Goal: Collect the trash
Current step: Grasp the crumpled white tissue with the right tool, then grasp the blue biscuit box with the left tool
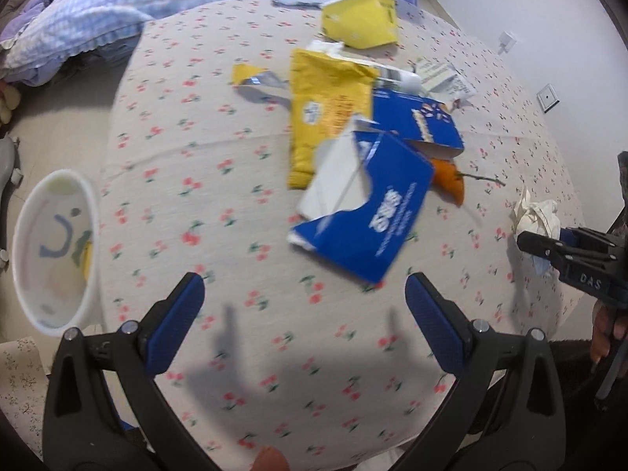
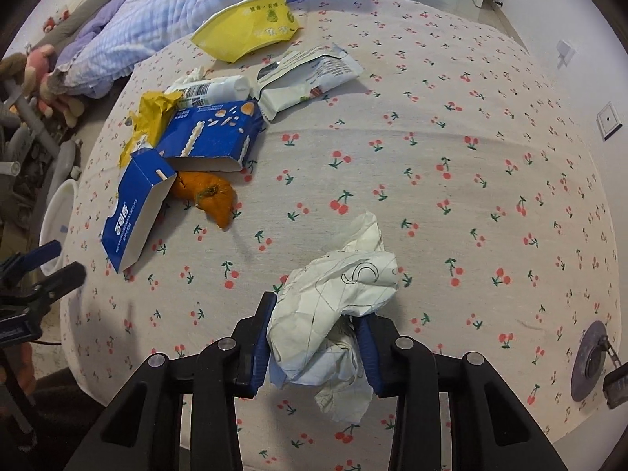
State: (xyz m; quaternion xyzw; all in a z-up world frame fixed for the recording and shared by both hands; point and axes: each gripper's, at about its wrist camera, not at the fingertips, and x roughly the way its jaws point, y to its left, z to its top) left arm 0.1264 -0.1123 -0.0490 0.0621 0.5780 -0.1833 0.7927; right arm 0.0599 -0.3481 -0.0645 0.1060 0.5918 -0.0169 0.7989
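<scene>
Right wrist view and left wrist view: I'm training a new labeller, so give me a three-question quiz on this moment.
1. True or false: the right gripper is clamped on the crumpled paper.
2. What lies partly under the nearer blue box? A) orange peel B) a spoon C) a sock
3. What does the left gripper hold?

Key: 1 true; 2 A; 3 nothing, its jaws stand open over the cherry-print sheet.

Cherry-print beige bedsheet (image 2: 431, 157); blue boxes (image 1: 365, 216) (white lettering); orange peel (image 2: 212, 196).
</scene>
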